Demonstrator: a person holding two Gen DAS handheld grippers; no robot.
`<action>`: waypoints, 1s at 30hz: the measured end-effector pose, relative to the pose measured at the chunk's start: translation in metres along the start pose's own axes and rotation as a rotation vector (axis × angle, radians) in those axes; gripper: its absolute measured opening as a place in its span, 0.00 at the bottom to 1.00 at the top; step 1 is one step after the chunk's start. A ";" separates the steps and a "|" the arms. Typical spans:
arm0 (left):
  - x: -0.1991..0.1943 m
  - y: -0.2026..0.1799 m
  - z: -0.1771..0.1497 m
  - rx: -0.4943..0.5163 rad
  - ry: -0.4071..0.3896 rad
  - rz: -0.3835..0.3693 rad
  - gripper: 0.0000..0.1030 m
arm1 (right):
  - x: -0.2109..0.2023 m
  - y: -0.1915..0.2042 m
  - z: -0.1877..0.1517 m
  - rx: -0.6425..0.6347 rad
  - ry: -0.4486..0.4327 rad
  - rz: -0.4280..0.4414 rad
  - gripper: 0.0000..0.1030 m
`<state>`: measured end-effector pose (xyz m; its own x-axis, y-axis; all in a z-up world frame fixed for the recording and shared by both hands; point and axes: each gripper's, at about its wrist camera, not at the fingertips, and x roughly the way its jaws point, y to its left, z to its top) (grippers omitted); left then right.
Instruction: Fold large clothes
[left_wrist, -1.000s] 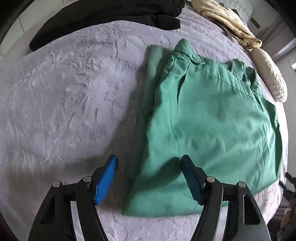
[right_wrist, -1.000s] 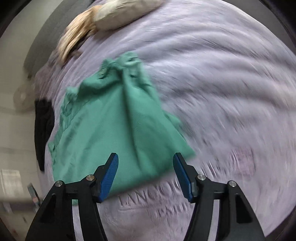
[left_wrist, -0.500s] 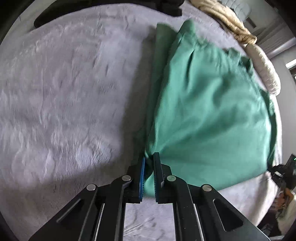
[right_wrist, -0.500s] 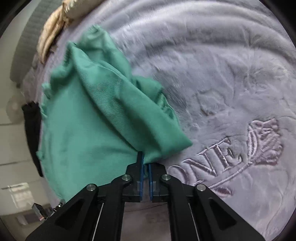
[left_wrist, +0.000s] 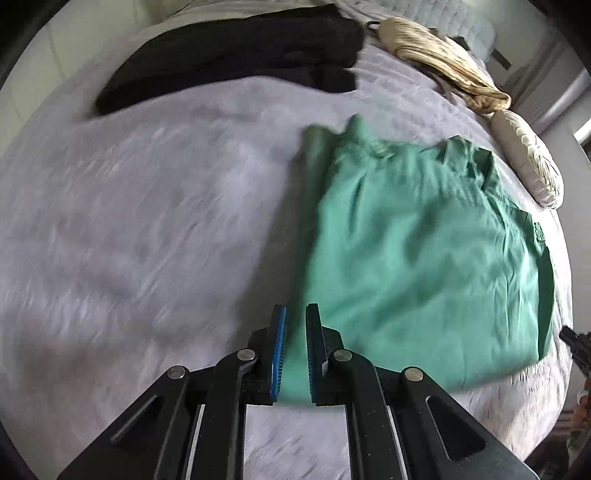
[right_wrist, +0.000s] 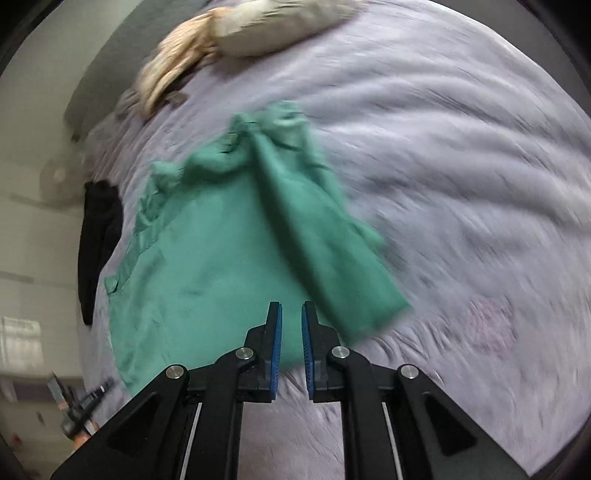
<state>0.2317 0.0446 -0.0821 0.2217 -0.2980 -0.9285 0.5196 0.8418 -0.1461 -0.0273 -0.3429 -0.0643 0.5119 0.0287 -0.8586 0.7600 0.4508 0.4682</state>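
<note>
A green garment (left_wrist: 424, 258) lies partly folded on a lilac bedspread (left_wrist: 129, 240). In the left wrist view my left gripper (left_wrist: 295, 312) is shut on the garment's near left corner, and green cloth fills the narrow gap between its blue pads. In the right wrist view the garment (right_wrist: 207, 266) has a long fold running diagonally to the right. My right gripper (right_wrist: 291, 306) holds its near edge. Cloth sits between the pads while the jaws are opening slightly. Both views are blurred by motion.
Folded black clothes (left_wrist: 236, 55) lie at the far edge of the bed, with a beige striped cloth (left_wrist: 443, 62) and a pale pillow (left_wrist: 528, 158) at the far right. A pink embroidered rose (right_wrist: 487, 325) marks the bedspread (right_wrist: 461, 147) right of the garment.
Both grippers went from wide open to shut on the garment's near edge. They have since pulled back from the bed with the cloth in them.
</note>
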 end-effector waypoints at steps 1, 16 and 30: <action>0.006 -0.006 0.007 0.011 -0.006 0.016 0.10 | 0.009 0.005 0.008 -0.017 0.004 -0.007 0.12; 0.050 -0.021 0.023 0.032 0.019 0.164 0.10 | 0.026 -0.044 0.051 0.072 -0.024 -0.152 0.12; 0.013 -0.011 -0.040 -0.018 0.132 0.118 0.10 | 0.008 -0.014 -0.027 0.106 0.110 -0.063 0.14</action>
<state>0.1954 0.0496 -0.1060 0.1694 -0.1356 -0.9762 0.4811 0.8758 -0.0382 -0.0450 -0.3246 -0.0837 0.4194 0.1033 -0.9019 0.8304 0.3579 0.4271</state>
